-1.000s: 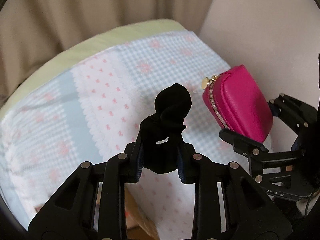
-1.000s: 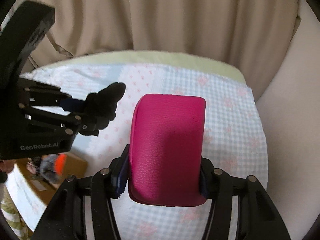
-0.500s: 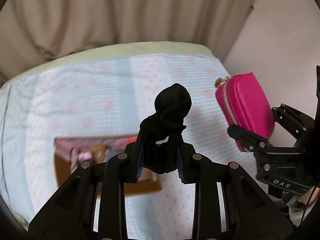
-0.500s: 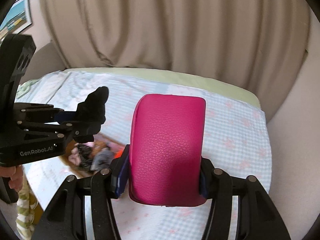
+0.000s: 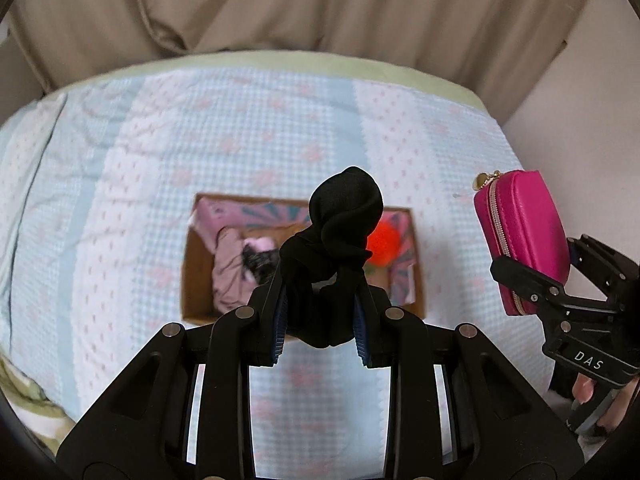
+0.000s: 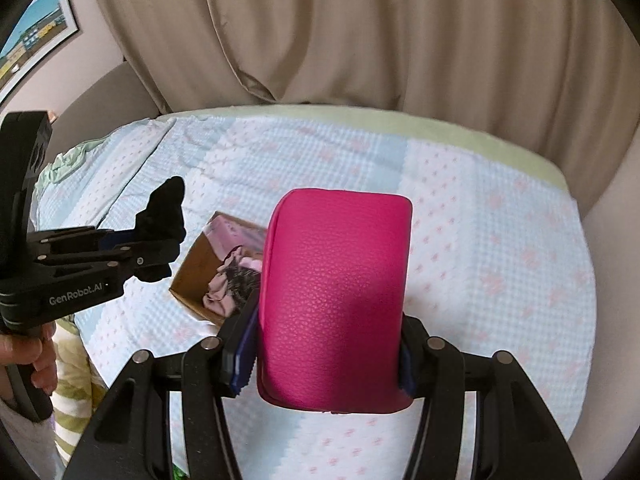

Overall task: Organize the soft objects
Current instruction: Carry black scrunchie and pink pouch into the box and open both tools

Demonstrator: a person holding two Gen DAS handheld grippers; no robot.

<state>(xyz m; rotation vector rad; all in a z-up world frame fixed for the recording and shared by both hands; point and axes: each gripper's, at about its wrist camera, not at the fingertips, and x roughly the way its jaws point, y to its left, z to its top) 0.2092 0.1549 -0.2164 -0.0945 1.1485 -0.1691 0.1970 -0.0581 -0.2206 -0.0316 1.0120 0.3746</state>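
Note:
My left gripper [image 5: 321, 320] is shut on a bunched black sock [image 5: 340, 232] and holds it in the air above an open cardboard box [image 5: 200, 280] on the bed. The box holds pink cloth [image 5: 228, 264], a dark furry item and an orange-red soft thing [image 5: 384, 246]. My right gripper [image 6: 324, 360] is shut on a magenta zip pouch [image 6: 336, 300], held upright above the bed, to the right of the box. The pouch [image 5: 524, 236] and the right gripper also show at the right of the left wrist view. The left gripper with the sock [image 6: 162, 210] shows at the left of the right wrist view.
The bed [image 5: 120, 160] has a light blue and white quilt with pink dots. Beige curtains [image 6: 360, 40] hang behind it and a pale wall [image 5: 592, 120] stands on the right. A framed picture [image 6: 36, 40] hangs at the upper left. Green striped bedding [image 6: 72, 392] lies at the bed's near left edge.
Both grippers have swung left over the bed with their loads still held. The cardboard box has come fully into view under the sock and beside the pouch.

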